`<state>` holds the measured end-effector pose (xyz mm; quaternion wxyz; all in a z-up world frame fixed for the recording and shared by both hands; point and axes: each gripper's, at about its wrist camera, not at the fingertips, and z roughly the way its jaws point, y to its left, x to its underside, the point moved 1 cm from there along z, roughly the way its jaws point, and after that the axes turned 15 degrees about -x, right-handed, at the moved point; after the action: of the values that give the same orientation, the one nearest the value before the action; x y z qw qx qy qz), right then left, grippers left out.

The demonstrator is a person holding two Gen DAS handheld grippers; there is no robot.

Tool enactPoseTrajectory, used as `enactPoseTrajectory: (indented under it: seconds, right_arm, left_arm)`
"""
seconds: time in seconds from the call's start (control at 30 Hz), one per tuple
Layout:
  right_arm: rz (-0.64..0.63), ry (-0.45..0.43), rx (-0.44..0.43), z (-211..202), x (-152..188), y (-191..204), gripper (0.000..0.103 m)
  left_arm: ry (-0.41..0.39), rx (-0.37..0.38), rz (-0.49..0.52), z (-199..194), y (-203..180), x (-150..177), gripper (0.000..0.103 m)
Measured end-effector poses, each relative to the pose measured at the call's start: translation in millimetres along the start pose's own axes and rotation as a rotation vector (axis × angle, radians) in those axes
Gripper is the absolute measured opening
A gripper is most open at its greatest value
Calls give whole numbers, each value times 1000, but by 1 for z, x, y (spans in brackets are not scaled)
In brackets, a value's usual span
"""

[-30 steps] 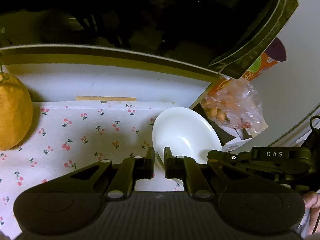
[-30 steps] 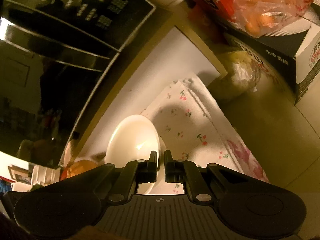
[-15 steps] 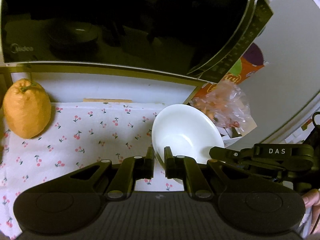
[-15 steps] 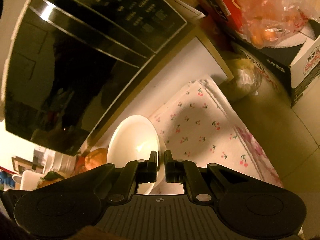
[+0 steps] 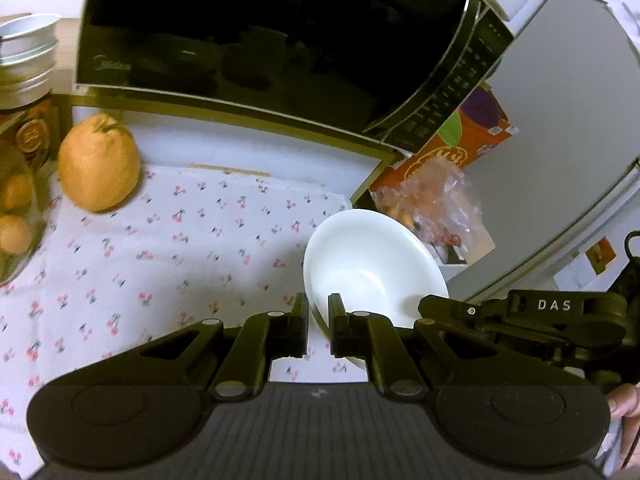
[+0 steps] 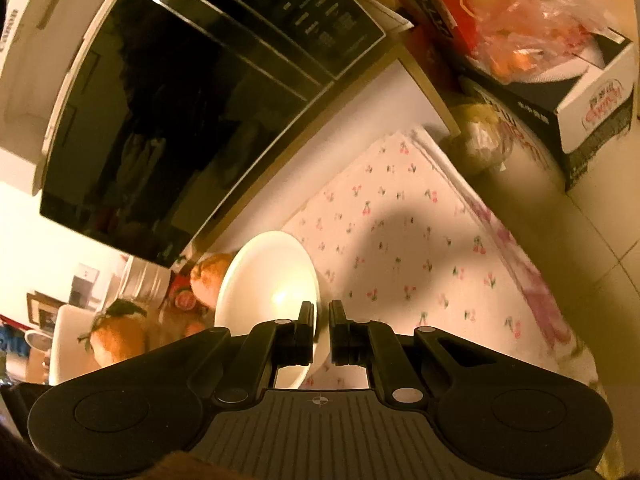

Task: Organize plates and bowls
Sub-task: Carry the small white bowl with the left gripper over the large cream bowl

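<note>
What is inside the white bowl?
Nothing shows inside the white bowl: its inner surface looks bare and shiny. The left gripper and right gripper each pinch its rim and cover the near edge, so that strip stays hidden.

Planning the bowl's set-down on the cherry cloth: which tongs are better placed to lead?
Left, probably: left tongs and right tongs both clamp the white bowl rim, but left sits on the cloth side.

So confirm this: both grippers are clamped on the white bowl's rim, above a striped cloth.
Not quite: the cloth is not striped but printed with small cherries, as the left wrist view shows. The rest holds: the left gripper and the right gripper each pinch the white bowl's rim.
</note>
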<state>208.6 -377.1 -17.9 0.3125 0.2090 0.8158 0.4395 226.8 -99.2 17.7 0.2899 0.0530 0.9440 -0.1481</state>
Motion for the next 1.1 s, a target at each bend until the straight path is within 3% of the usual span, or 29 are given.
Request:
enactPoseTrajectory:
  seconds: [0.37,0.77,1.1]
  right_arm:
    - [9,-4,5,-27,49,4,9]
    - [-19,-5,86,-46,96,-6,9]
    - [-72,-18,107,-66,115,-10,9]
  left_arm:
    - [14,-1,-25,-29,7,45,9]
    - [27,44,-58,-42,13,95,9]
    - [32,61,-29,-53,4,115,10]
